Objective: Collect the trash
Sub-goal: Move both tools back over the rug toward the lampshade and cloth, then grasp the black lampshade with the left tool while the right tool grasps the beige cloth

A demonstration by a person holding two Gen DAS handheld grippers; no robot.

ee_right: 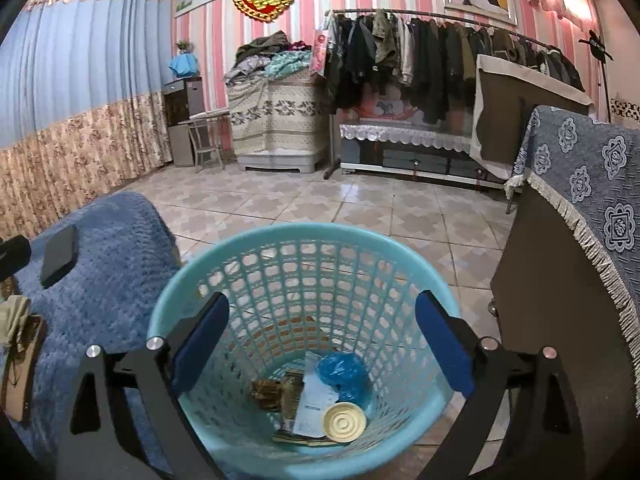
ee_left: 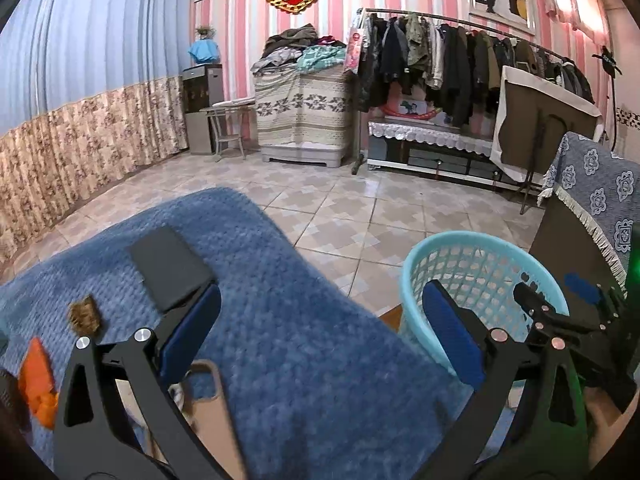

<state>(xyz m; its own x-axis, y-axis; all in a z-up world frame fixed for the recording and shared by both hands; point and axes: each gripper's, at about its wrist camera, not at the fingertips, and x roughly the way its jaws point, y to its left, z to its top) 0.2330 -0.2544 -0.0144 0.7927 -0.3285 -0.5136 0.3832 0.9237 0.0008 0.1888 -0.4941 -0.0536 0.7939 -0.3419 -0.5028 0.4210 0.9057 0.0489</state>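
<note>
Both pairs of fingers stand wide apart and hold nothing. Your right gripper [ee_right: 322, 344] hangs over the basket [ee_right: 192, 280], jaws spread above its mouth, which suits a drop: the trash already lies at the bottom, a round lid [ee_right: 345, 422] at 6 o'clock, a blue wrapper [ee_right: 342, 372] just above it, a white paper [ee_right: 316, 400] and some brown scraps [ee_right: 268, 394] at 9 o'clock.

Your left gripper [ee_left: 320, 332] is over the blue blanket [ee_left: 300, 340], with the basket at its 3 o'clock. I judge that it is free to fetch the next piece. At its 9 o'clock lie a brown scrap [ee_left: 83, 314] and an orange thing [ee_left: 38, 380], both probably trash. A black flat thing [ee_left: 170, 268] at 11 o'clock looks like a phone, so leave it.

The orange thing is cut by the picture edge and I cannot tell what it is. A brown flat object [ee_left: 218, 412] under the left finger is half covered. Your right hand [ee_left: 608, 408] shows only in part.
</note>
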